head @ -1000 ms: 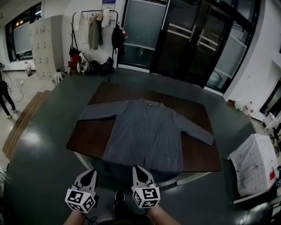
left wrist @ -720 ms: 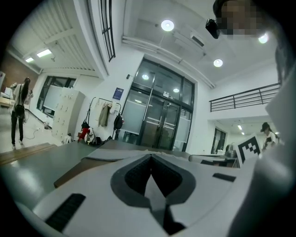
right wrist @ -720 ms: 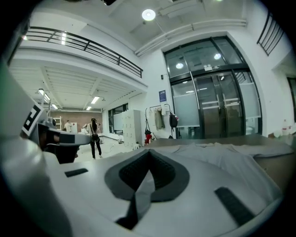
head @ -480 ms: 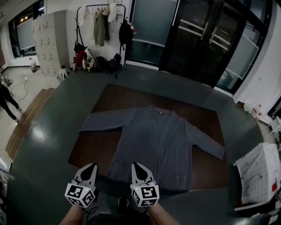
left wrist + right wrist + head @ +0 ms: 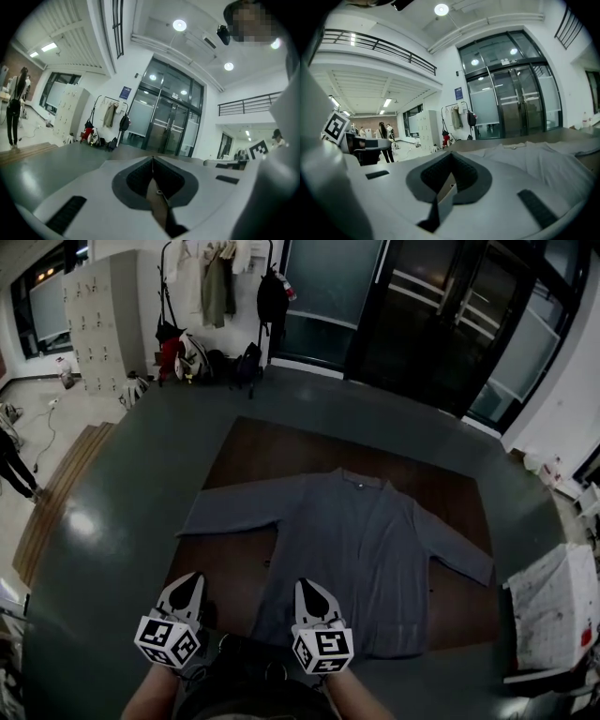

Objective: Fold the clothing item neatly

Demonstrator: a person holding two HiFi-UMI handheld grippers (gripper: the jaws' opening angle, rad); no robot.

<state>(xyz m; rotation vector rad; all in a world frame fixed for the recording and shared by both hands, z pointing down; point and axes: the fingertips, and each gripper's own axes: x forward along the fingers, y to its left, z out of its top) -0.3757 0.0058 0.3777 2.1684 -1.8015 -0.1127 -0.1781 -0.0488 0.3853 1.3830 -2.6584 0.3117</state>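
Both tongs clenched, nothing between them. Left gripper (image 5: 190, 579): jaws meet in a closed seam in the left gripper view, no cloth in it. Right gripper (image 5: 307, 587): same in the right gripper view, pads together, empty.

Grey long-sleeved top (image 5: 366, 549) lies flat, front up, on the brown table (image 5: 253, 451), collar (image 5: 359, 480) toward 12 o'clock, hem (image 5: 375, 650) toward 6. One sleeve (image 5: 230, 512) runs out toward 9 o'clock, the other (image 5: 457, 547) toward 4. The body sits skewed on the table, drifting toward 5.

Grippers held low and close to the person's body at 6 o'clock, side by side, pointing nearly level at the table. The left is short of the near edge; the right is about level with the hem's 9 o'clock corner (contact cannot be told). Judgement: carried shut because there is nothing to grip yet; this is approach, folding not begun. The spread-out layout leaves the sleeves and hem corners free to pinch.

Next move likely needs both jaws opened before a hem or sleeve pick.
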